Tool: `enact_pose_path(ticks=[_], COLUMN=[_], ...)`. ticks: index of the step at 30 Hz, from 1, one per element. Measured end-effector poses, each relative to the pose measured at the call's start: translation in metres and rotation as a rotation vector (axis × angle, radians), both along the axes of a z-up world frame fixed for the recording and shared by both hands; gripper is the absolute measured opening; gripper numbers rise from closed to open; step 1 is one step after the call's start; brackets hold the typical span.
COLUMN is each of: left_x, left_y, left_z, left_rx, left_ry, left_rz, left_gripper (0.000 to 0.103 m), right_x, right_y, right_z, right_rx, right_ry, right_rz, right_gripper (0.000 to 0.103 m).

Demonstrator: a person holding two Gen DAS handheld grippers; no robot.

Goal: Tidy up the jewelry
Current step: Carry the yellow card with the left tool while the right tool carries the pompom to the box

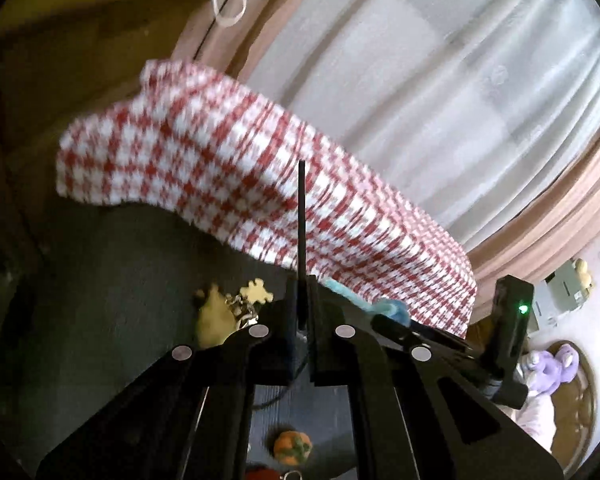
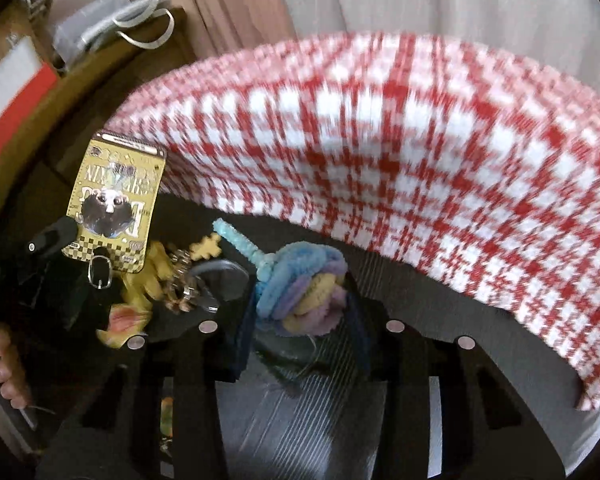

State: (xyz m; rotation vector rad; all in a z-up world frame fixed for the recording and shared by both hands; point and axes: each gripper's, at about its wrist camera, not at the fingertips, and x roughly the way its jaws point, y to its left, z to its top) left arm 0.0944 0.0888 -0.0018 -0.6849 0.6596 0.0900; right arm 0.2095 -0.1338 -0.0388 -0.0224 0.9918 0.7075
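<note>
A red-and-white checked cloth (image 2: 400, 184) is seen blurred across the middle of both views, with white sheer curtains (image 1: 440, 92) hung behind it. A pinkish drape (image 2: 216, 4) is shown beside the curtains. A paper bag with white handles (image 2: 140, 24) is set near a wooden surface. A purple plush toy (image 1: 554, 364) is visible at the right edge of the left wrist view.

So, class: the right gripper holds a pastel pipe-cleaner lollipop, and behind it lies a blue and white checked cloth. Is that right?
Not quite. The cloth is red and white checked, not blue, as the right wrist view shows. The rest stands: the right gripper holds the pastel pipe-cleaner lollipop, with the cloth behind it.
</note>
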Motion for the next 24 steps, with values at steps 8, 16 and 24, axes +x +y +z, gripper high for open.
enact_pose_path(ticks=[8,16,24], left_x=[-0.046,-0.096,-0.131], left_y=[-0.018,-0.05,-0.08], left_z=[0.056,0.101,0.108], left_rx=[0.1,0.156,0.119], left_ry=[-0.079,-0.145,-0.142], left_rz=[-0.007,-0.043,-0.105], left_gripper=[0.005,0.005,0.005], right_x=[-0.057,-0.121,-0.172], right_y=[-0.049,-0.089,-0.091], right_z=[0.07,0.093,0.047], right_rx=[0.138,0.213,0.186], right_ry=[-0.083,-0.108,0.012], right_rz=[-0.01,-0.009,0.023], right_gripper=[0.04,0.04,0.04])
